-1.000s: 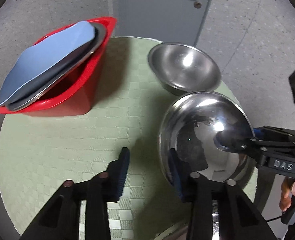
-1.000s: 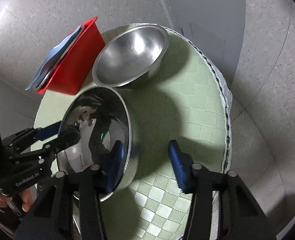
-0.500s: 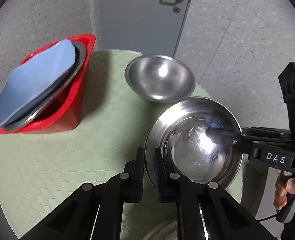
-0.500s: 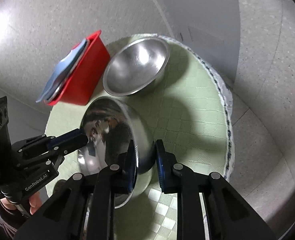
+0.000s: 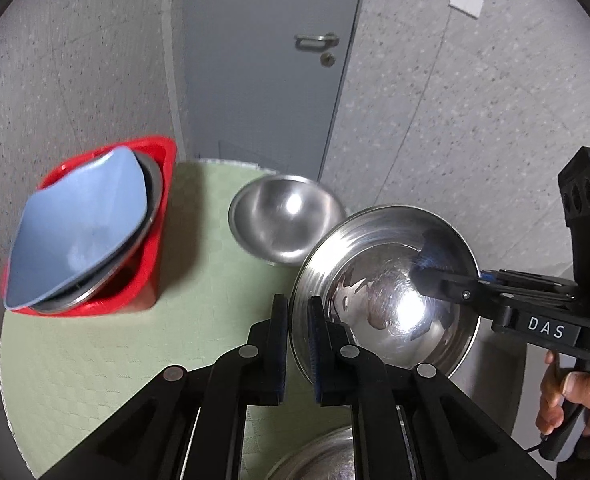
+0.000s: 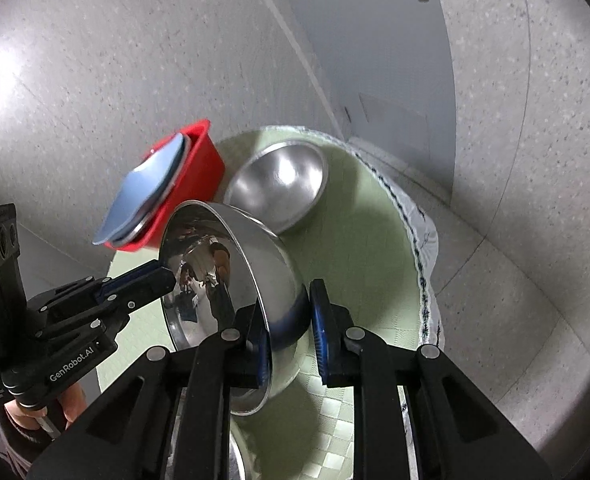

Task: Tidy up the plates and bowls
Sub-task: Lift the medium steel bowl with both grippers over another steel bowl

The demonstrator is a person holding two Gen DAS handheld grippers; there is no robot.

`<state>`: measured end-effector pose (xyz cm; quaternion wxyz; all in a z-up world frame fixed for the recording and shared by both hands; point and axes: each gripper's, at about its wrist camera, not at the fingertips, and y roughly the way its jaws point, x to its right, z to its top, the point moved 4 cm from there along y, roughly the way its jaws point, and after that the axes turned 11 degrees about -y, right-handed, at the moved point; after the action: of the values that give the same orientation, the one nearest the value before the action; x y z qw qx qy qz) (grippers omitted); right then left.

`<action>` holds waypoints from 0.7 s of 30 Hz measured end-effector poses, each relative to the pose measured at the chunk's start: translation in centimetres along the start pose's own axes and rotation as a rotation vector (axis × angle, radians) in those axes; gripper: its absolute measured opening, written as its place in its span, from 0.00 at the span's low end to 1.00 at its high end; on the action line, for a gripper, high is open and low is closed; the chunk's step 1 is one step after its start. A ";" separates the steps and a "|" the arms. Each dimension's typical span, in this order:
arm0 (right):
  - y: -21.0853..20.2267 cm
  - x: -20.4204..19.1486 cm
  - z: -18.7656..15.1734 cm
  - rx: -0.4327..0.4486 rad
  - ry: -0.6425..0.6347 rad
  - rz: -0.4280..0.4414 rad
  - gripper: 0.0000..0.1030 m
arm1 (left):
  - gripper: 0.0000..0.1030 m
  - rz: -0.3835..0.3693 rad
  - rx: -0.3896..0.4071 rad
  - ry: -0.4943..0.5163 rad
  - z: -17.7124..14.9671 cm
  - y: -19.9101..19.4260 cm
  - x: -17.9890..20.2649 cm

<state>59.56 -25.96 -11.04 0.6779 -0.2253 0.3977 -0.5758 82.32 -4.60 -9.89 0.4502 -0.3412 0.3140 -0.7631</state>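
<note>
At the lower centre of the left wrist view, the left gripper (image 5: 295,344) had its jaws clenched on the near rim of a shiny steel bowl (image 5: 391,292), which was tilted and held off the green checked surface (image 5: 107,352). From the right of that frame the right gripper (image 5: 427,268) reached over the bowl's far rim; in the right wrist view the right gripper (image 6: 289,332) had its jaws clamped across the bowl's wall (image 6: 271,276), one finger inside and one outside.

Open green surface lay at lower left of the left view, and in the right view to the right of the bowl up to the fringed edge of the cloth (image 6: 423,280). Behind the held bowl, a second steel bowl (image 5: 287,216) sat upright just beside it.

At middle left, a red bin (image 5: 151,280) stood near the surface's edge, holding a blue plate (image 5: 79,224) leaning on a steel plate (image 5: 151,196). Another steel rim (image 5: 315,456) showed at the bottom edge. A grey door (image 5: 263,60) filled the upper centre.
</note>
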 end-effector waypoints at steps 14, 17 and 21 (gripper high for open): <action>-4.0 -5.3 -1.3 0.051 -0.044 0.034 0.17 | 0.06 -0.022 0.068 -0.006 -5.6 -9.6 -1.6; -3.9 -6.3 -2.4 0.038 -0.050 0.047 0.18 | 0.06 -0.017 0.061 -0.014 -7.4 -11.4 -2.5; -3.4 -7.3 -4.3 0.011 -0.048 0.055 0.18 | 0.06 -0.008 0.032 -0.019 -10.0 -12.4 -3.2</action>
<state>53.95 -19.13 -8.85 0.7042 -0.2241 0.3840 -0.5535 69.56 4.96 -6.57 0.4555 -0.3424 0.2963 -0.7665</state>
